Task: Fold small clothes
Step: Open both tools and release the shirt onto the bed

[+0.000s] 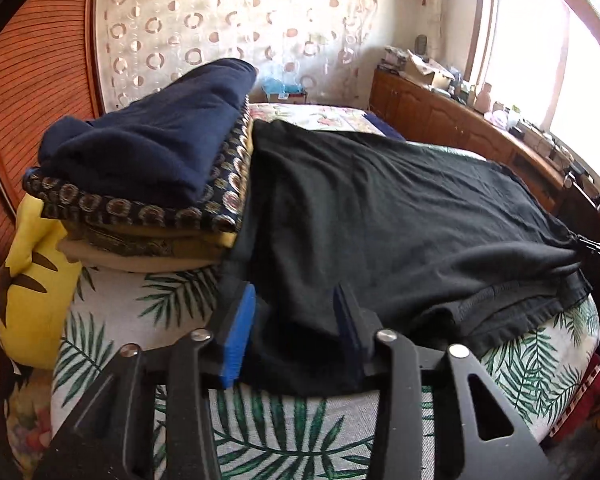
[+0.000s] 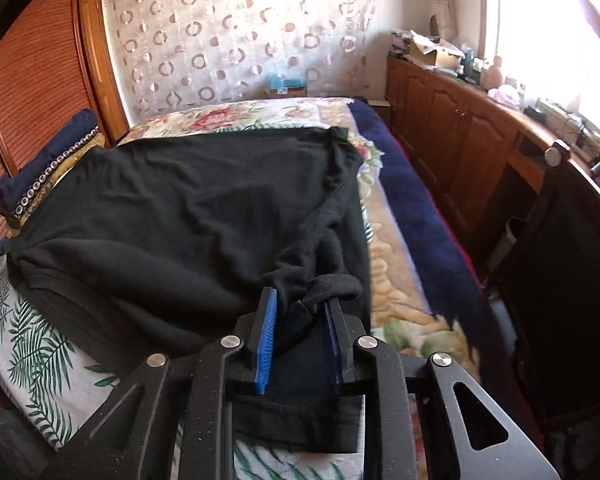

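Note:
A black garment (image 1: 380,208) lies spread across the bed, its near hem folded over towards me. In the left wrist view my left gripper (image 1: 294,296) stands over the garment's near left corner. Its blue pads (image 1: 240,332) are apart, with slack black cloth lying between them. In the right wrist view the same garment (image 2: 180,208) fills the middle. My right gripper (image 2: 300,298) is at its near right corner. A bunched tip of cloth sits between the pads (image 2: 266,340), against the right one, and a gap shows beside the left pad.
A stack of folded clothes (image 1: 140,168), navy on top, sits left of the garment, next to a yellow cushion (image 1: 36,280). The leaf-print sheet (image 1: 280,432) covers the near bed. A wooden cabinet (image 2: 460,128) with clutter runs along the right under the window. A dark chair-like object (image 2: 560,260) stands beside the bed.

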